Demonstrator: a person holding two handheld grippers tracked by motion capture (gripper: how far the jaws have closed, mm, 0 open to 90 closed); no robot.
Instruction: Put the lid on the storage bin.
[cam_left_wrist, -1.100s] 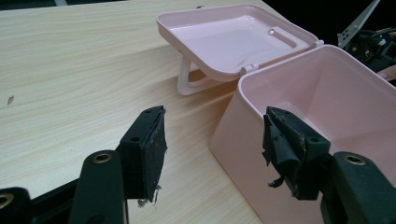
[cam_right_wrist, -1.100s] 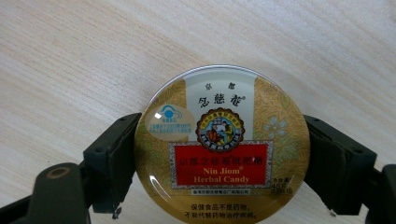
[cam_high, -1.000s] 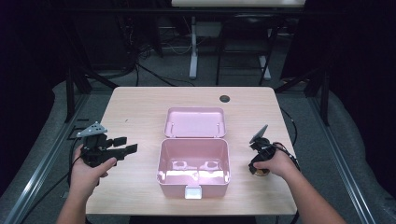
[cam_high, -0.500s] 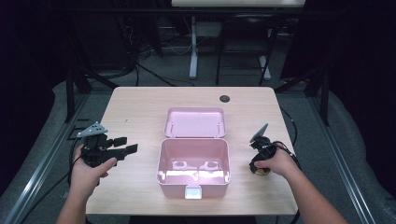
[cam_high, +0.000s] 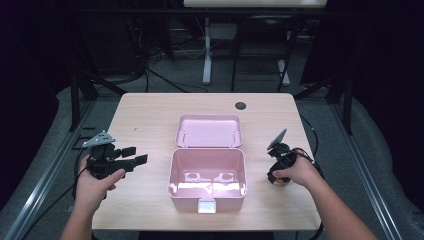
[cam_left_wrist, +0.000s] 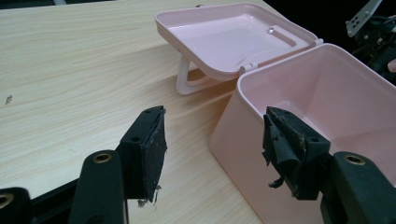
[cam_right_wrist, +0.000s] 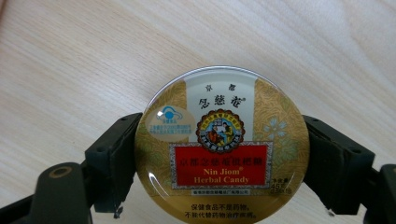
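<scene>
— What does the high view give you?

— I hold one gripper in each hand at the wooden table (cam_high: 150, 112). My left gripper (cam_high: 131, 156) hangs over the table's left part, jaws spread wide with nothing between them, pointing toward the pink box (cam_high: 207, 177). That box stands open at the middle of the near edge, its lid (cam_high: 209, 131) lying back flat behind it. My right gripper (cam_high: 276, 176) sits low at the right of the box, near it but apart, with my hand (cam_high: 295, 171) wrapped over it. A bit of the candy tin (cam_high: 281, 182) peeks out under that hand. A small dark round spot (cam_high: 241, 105) marks the far side of the table.

— And your left gripper view?

— My two black jaws stand well apart and empty. The box's near corner (cam_left_wrist: 243, 140) lies just ahead of them, between the two pads in the picture; the right pad (cam_left_wrist: 285, 140) overlaps the box wall, though I can't tell whether it touches. The lid (cam_left_wrist: 224, 35) leans back beyond, resting on its handle (cam_left_wrist: 187, 81).

— The right gripper view?

— Here my jaws are clamped on the round gold candy tin (cam_right_wrist: 222, 149), one pad at each side of its rim. It reads "Nin Jiom Herbal Candy", face up, with the table's pale wood (cam_right_wrist: 93, 56) right beneath it.
</scene>
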